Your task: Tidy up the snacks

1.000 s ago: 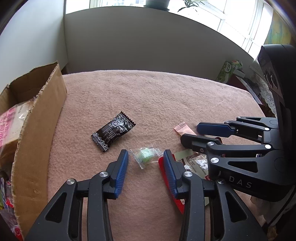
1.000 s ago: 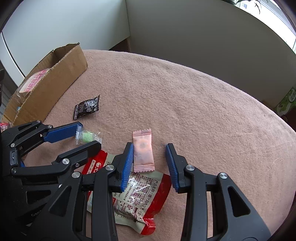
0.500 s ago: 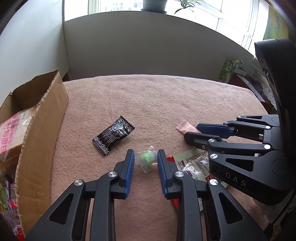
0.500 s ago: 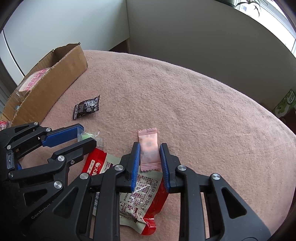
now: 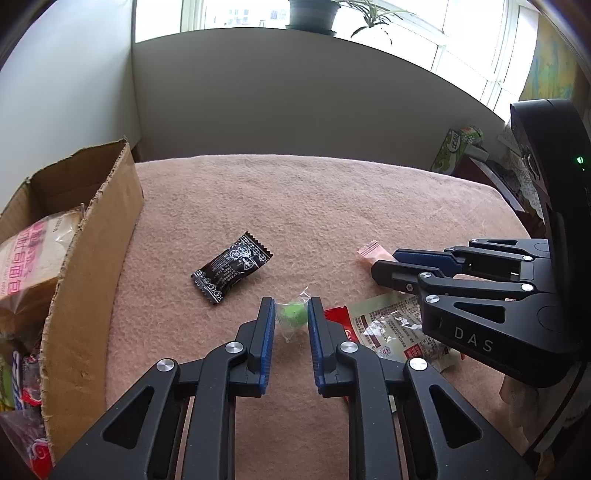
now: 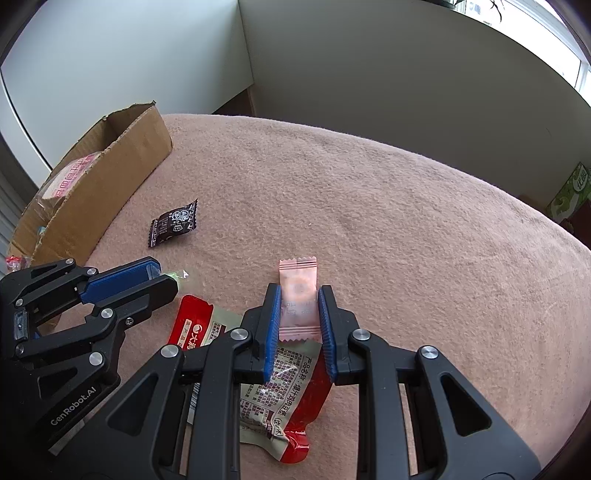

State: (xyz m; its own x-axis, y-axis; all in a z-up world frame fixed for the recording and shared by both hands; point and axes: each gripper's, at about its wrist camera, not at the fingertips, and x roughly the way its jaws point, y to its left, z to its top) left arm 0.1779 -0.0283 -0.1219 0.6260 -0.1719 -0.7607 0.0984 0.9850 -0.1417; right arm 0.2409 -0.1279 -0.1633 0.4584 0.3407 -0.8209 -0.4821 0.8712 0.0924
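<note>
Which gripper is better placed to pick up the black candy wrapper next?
Probably left. The left gripper is nearer the black candy wrapper, though shut on the green candy. The right gripper clamps the pink candy, farther away.

A home room: a pink blanket (image 5: 332,206) covers the surface, with potted plants (image 5: 314,14) on the windowsill behind.

Fuzzy matt pink cloth (image 6: 369,192), rough corrugated cardboard box (image 5: 92,236), glossy plastic black wrapper (image 5: 232,266), matt pink wrapper (image 6: 298,291).
</note>
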